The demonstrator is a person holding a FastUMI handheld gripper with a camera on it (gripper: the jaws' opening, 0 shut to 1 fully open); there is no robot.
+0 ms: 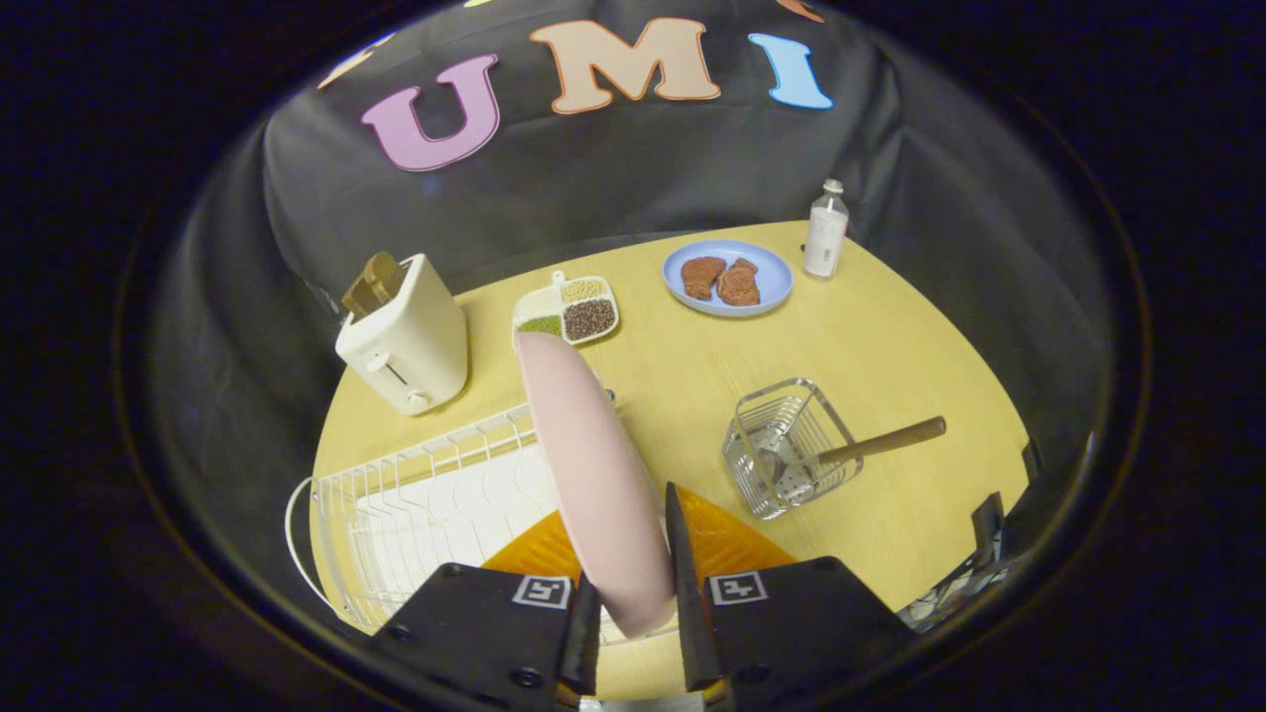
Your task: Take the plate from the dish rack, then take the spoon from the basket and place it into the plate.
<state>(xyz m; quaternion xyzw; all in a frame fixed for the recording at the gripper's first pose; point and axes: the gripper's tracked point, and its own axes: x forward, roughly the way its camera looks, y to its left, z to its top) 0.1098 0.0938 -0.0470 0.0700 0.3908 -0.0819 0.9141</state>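
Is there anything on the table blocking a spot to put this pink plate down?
Nothing visible does. The gripper is shut on the pink plate, held edge-up above the dish rack; bare table lies between rack and basket.

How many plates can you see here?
2. A pink plate stands on edge, pinched between the tongs, above the white dish rack. A blue plate holding two brown pieces lies at the far side of the table, beside a small bottle.
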